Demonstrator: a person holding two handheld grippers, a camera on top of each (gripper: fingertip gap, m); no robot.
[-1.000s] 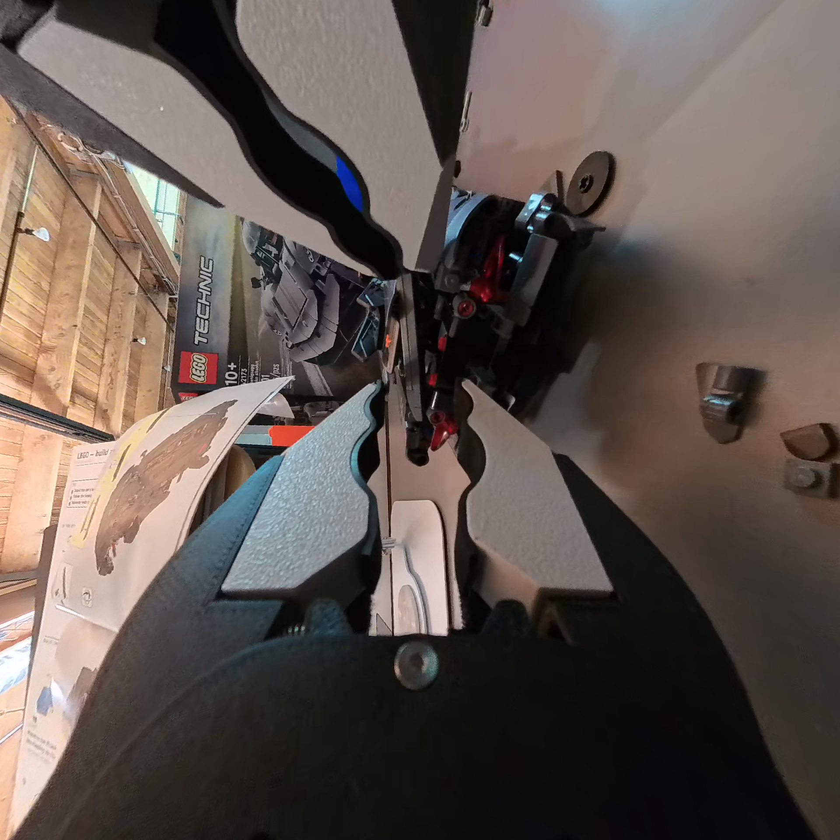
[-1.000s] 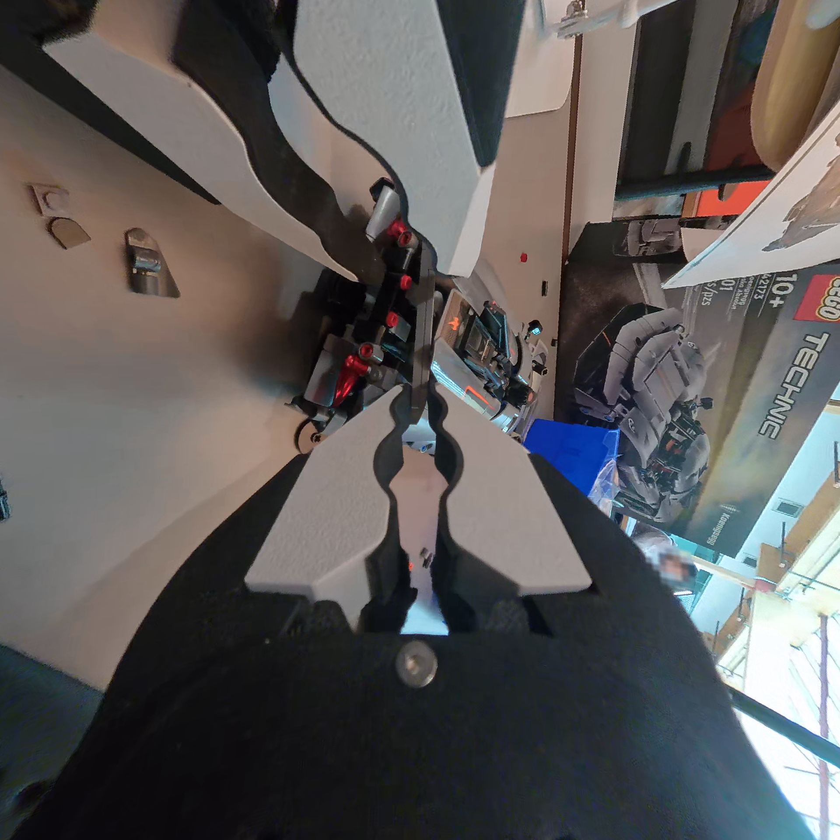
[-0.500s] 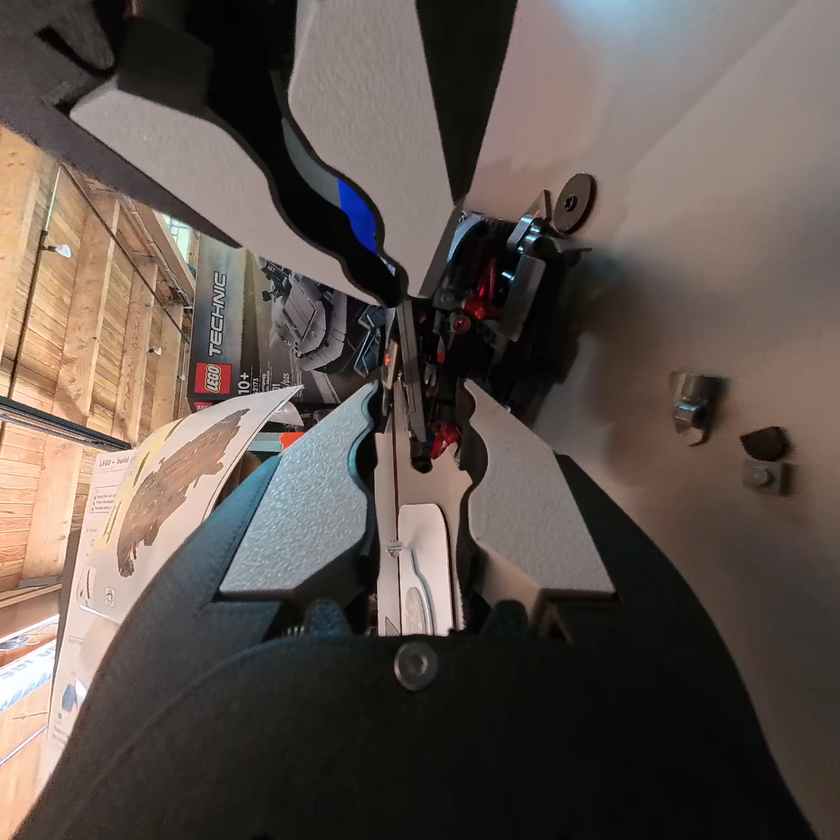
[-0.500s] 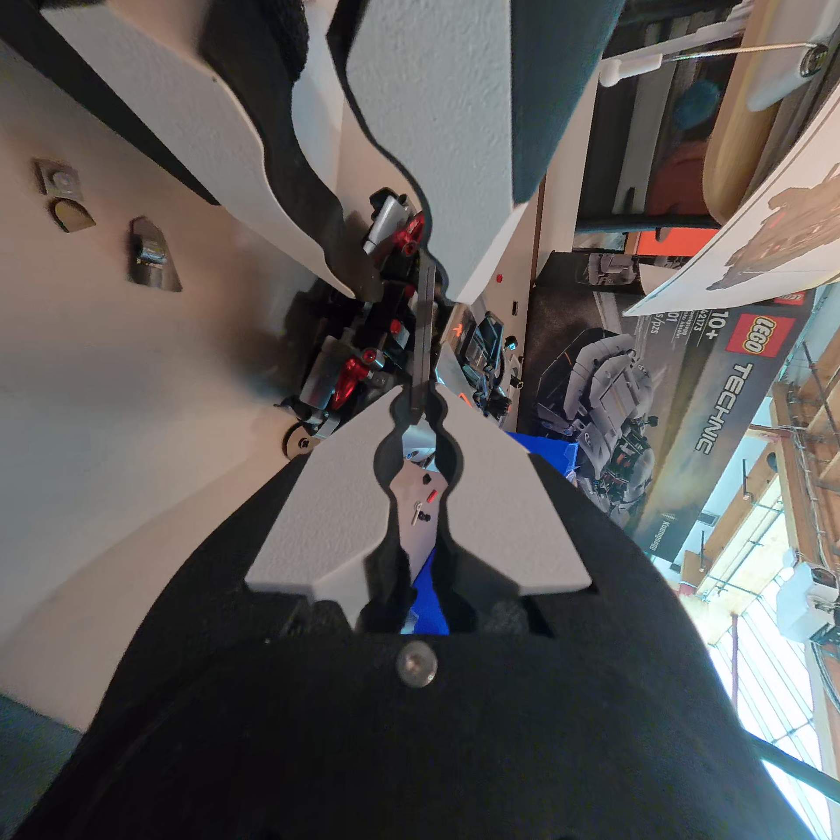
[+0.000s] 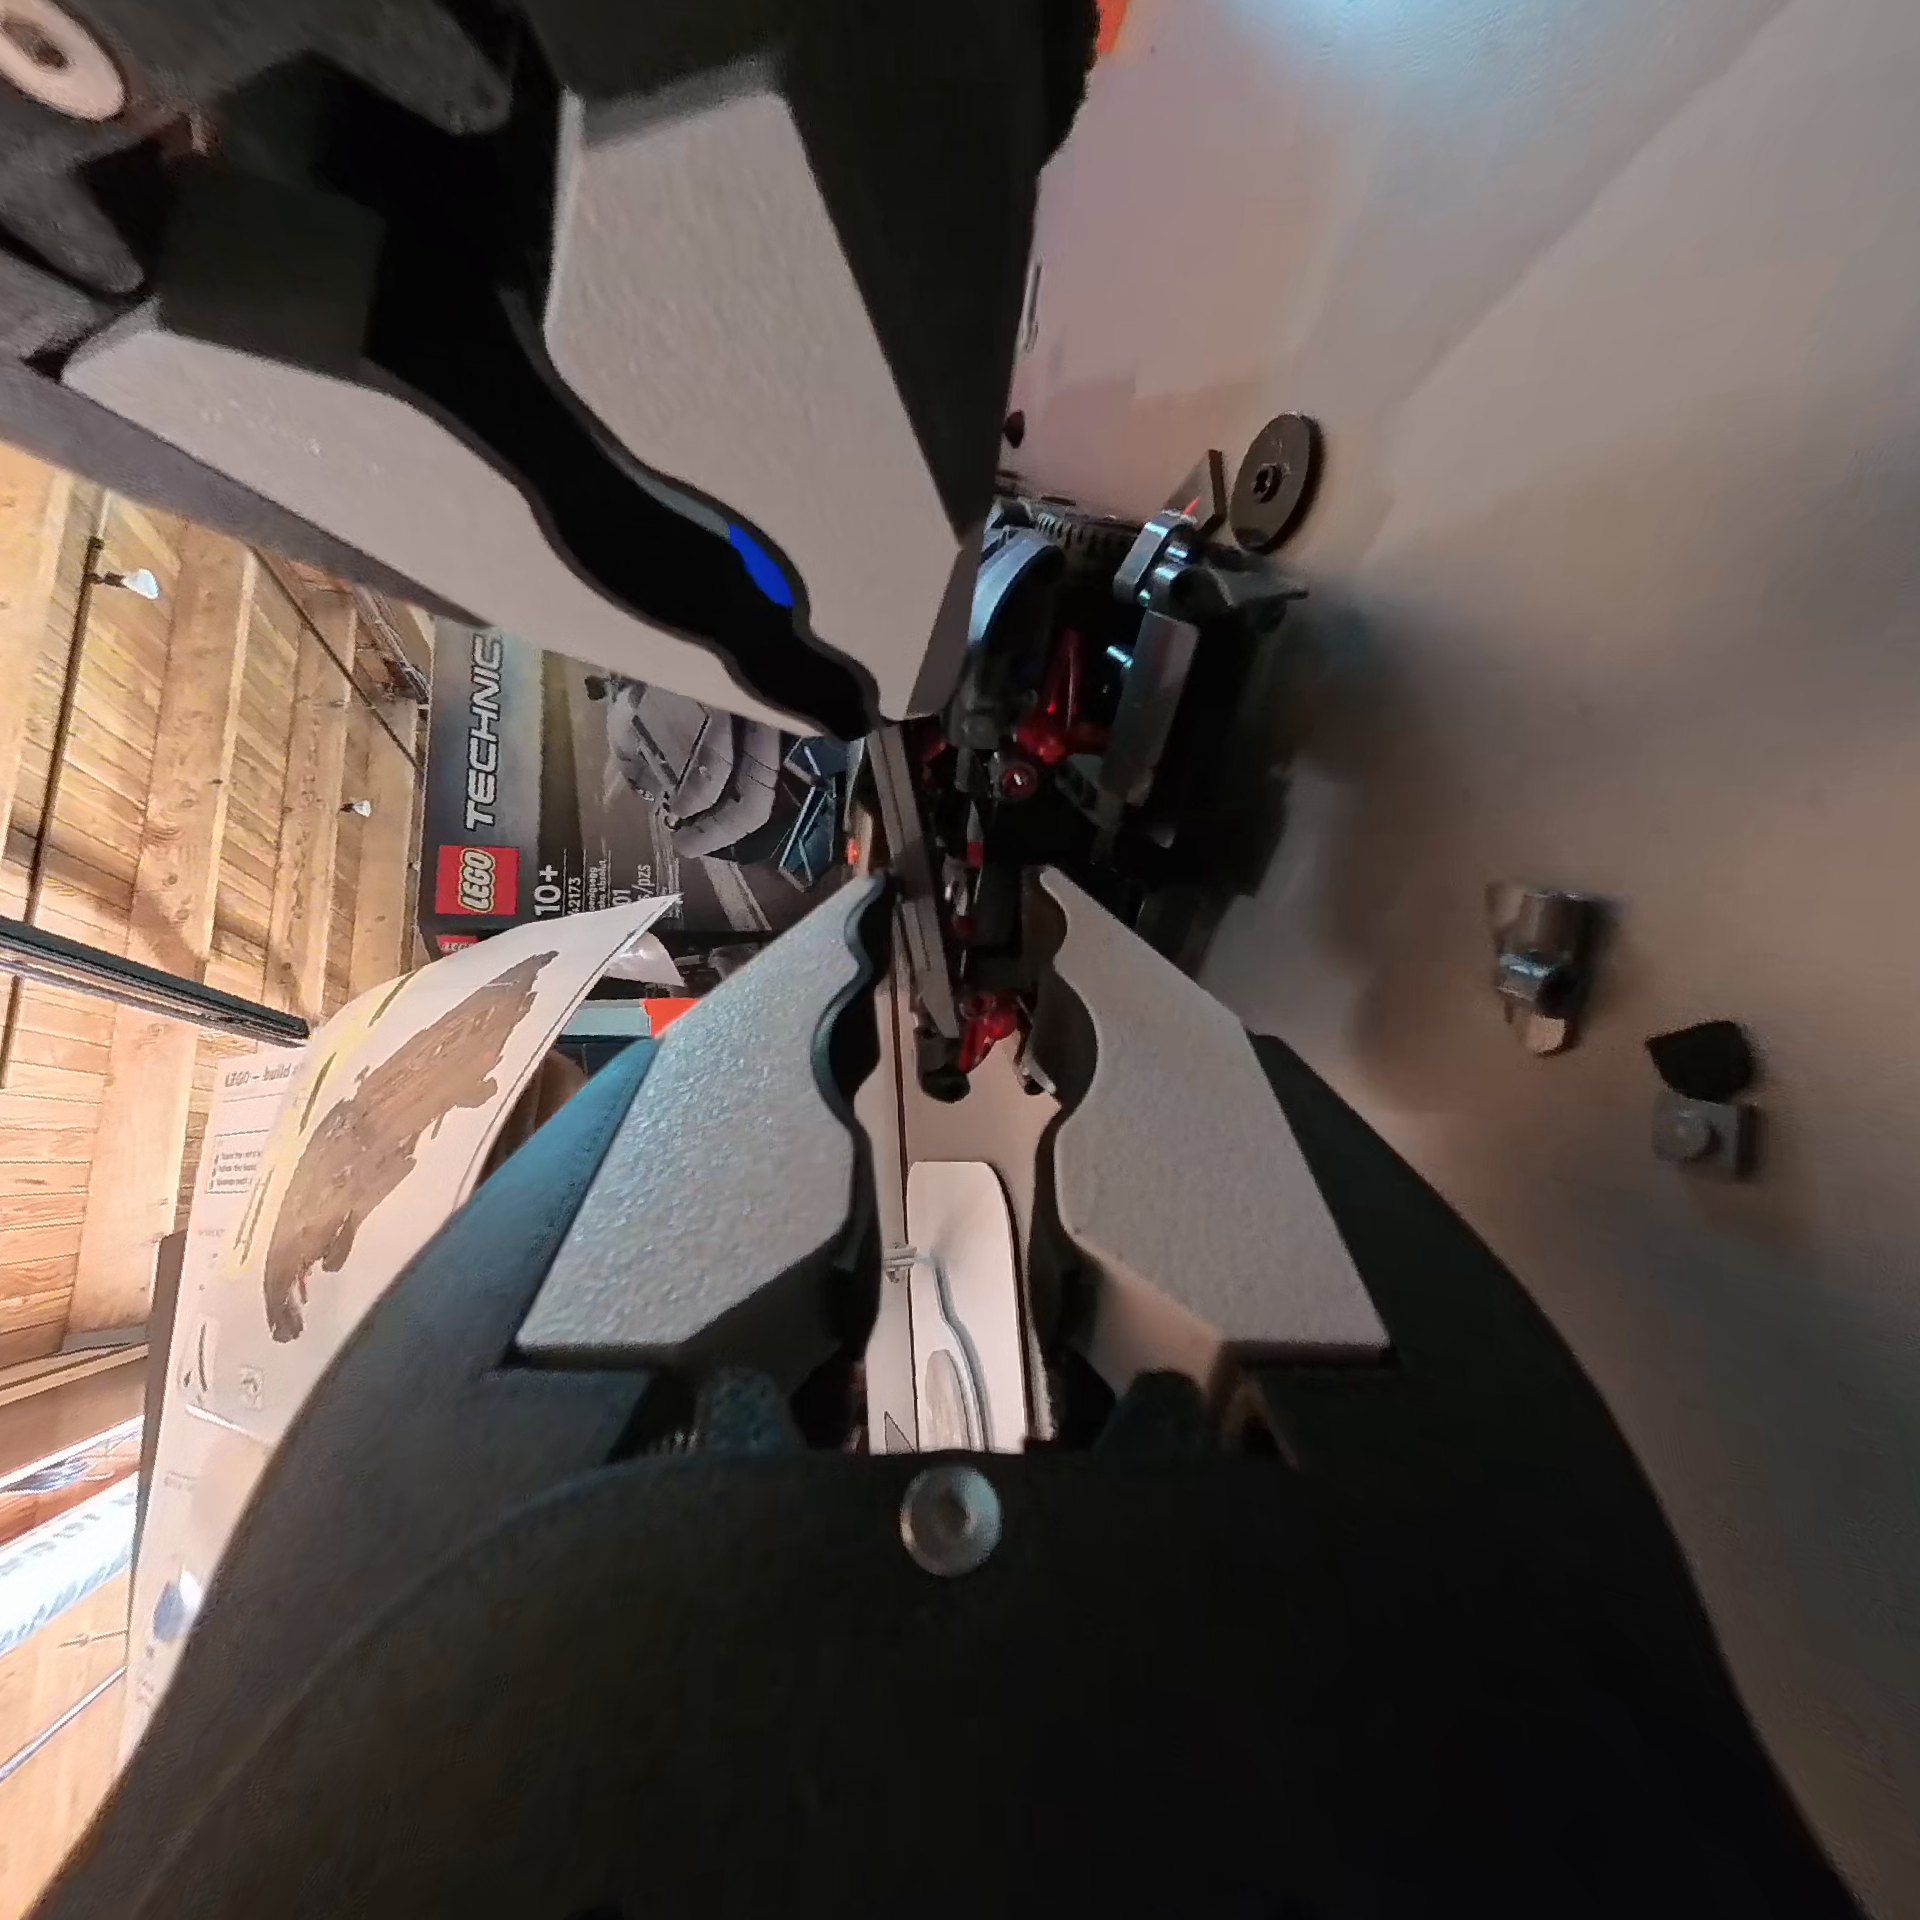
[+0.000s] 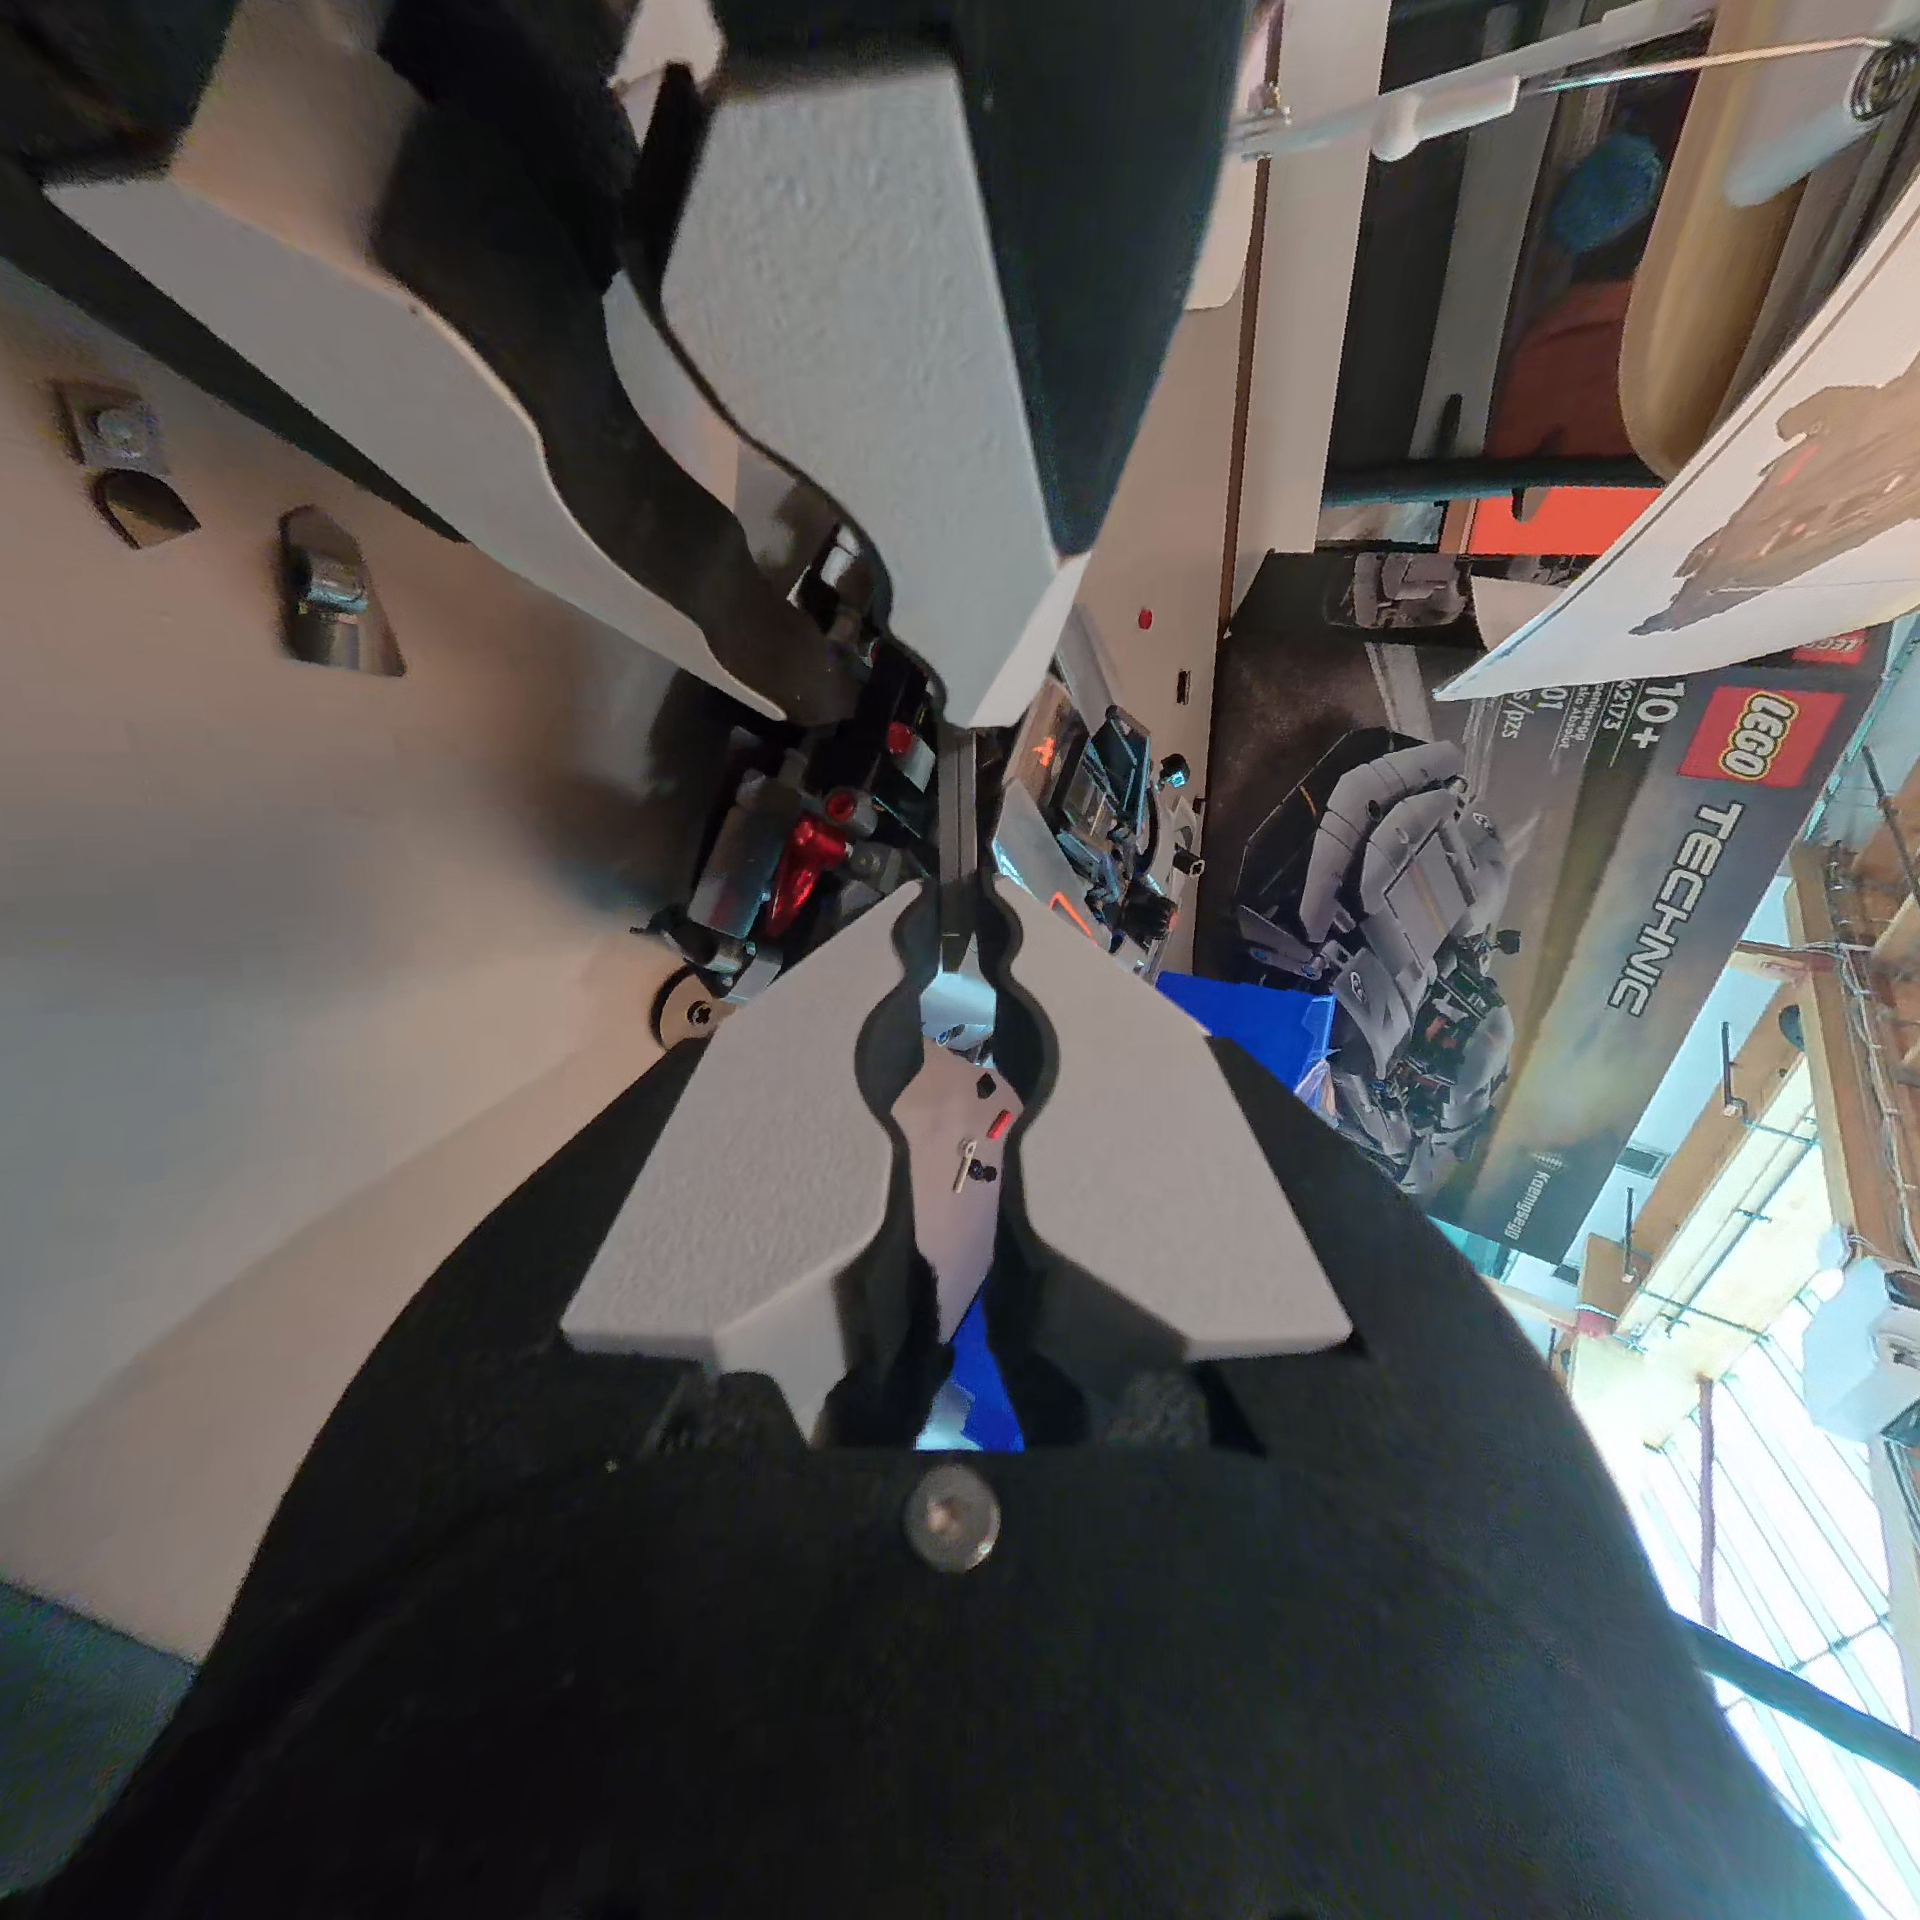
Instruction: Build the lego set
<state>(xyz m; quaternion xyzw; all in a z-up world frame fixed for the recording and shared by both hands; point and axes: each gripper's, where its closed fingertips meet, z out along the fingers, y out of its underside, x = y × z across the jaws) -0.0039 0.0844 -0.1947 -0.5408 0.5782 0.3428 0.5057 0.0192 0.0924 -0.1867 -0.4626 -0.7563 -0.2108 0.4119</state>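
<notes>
The left gripper has its two grey fingers a little apart, one on each side of the near end of the black, grey and red lego model. It looks like it is squeezing the model. A thin dark bar runs along one side of the model and touches one of the left fingers.

The right gripper faces the left one. Its two grey fingers are almost together, and they pinch the end of the thin dark bar.

The model is between the two grippers, right next to the white table. I cannot tell if it rests on the table. A flat black round piece sticks out at the far end of the model.

Three small grey and dark loose pieces lie on the table, well apart from the model.

Farther off is a curled white paper booklet with a brown picture. A blue plastic bin sits near a dark lego box with a grey car on it. Behind them is a wooden plank wall.
</notes>
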